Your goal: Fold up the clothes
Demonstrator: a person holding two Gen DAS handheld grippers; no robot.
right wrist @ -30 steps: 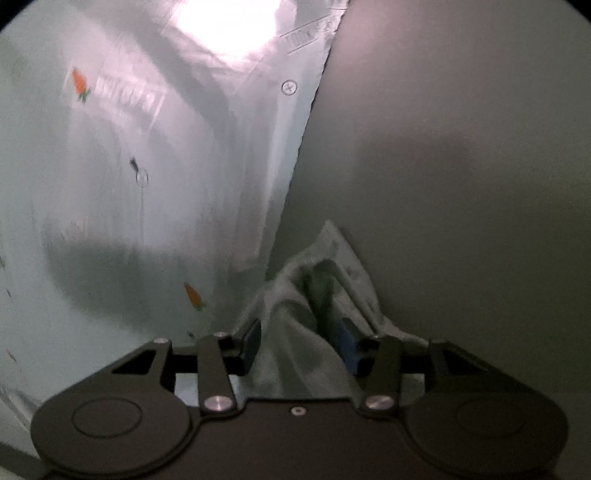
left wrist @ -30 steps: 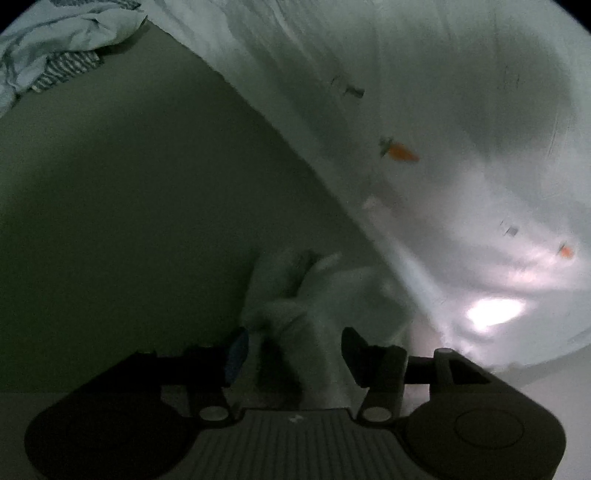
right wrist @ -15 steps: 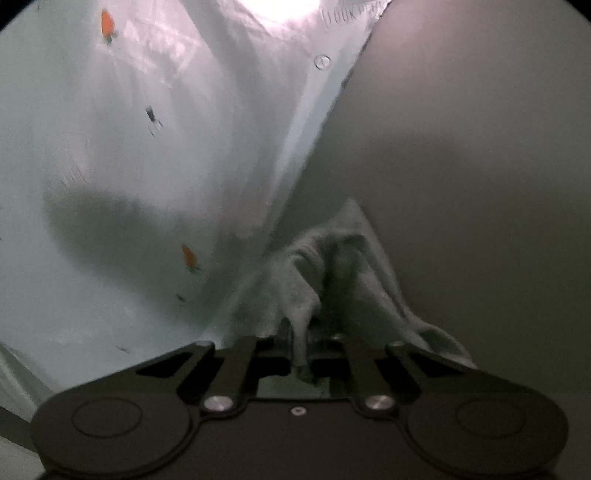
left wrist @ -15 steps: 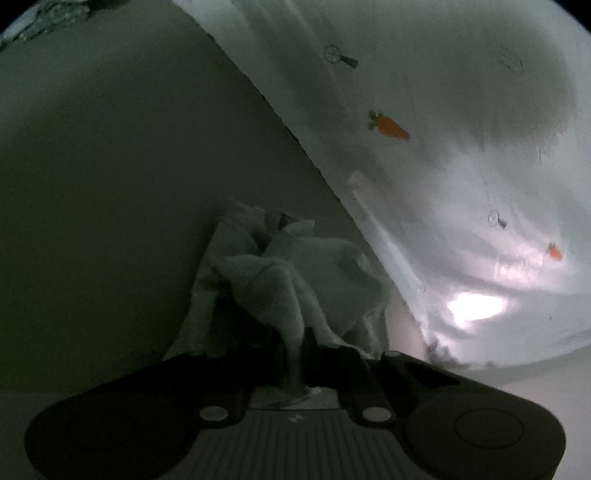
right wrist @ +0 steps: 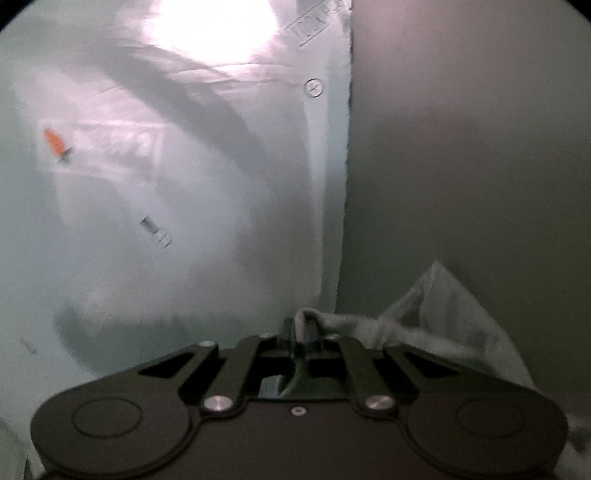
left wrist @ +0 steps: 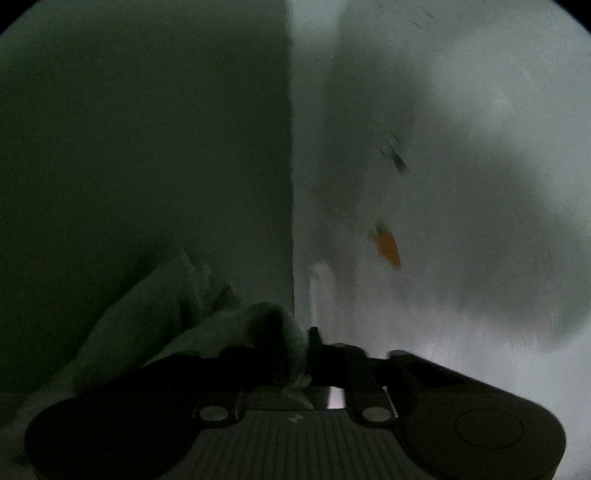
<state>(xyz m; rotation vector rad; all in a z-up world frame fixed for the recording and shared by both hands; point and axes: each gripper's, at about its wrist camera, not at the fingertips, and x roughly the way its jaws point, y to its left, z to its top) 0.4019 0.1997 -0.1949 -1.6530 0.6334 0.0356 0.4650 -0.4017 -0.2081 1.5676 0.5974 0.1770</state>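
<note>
A pale mint garment (left wrist: pixel 443 155) printed with small orange carrots (left wrist: pixel 386 245) hangs stretched and backlit; it fills the right half of the left wrist view and the left half of the right wrist view (right wrist: pixel 166 221). My left gripper (left wrist: pixel 303 347) is shut on a bunched corner of it (left wrist: pixel 207 317). My right gripper (right wrist: pixel 303 332) is shut on another bunched corner (right wrist: pixel 436 310). A round snap button (right wrist: pixel 314 88) and a sewn label (right wrist: pixel 314 26) sit near the garment's straight edge.
A plain dark grey-green surface (left wrist: pixel 147 147) lies behind the garment, and it also shows in the right wrist view (right wrist: pixel 480 166). A bright light patch (right wrist: pixel 210 29) shines through the cloth.
Both grippers closed from open onto the garment's corners. The cloth is now pulled taut and its edge hangs vertical in both views. The pile of other clothes has left the left wrist view.
</note>
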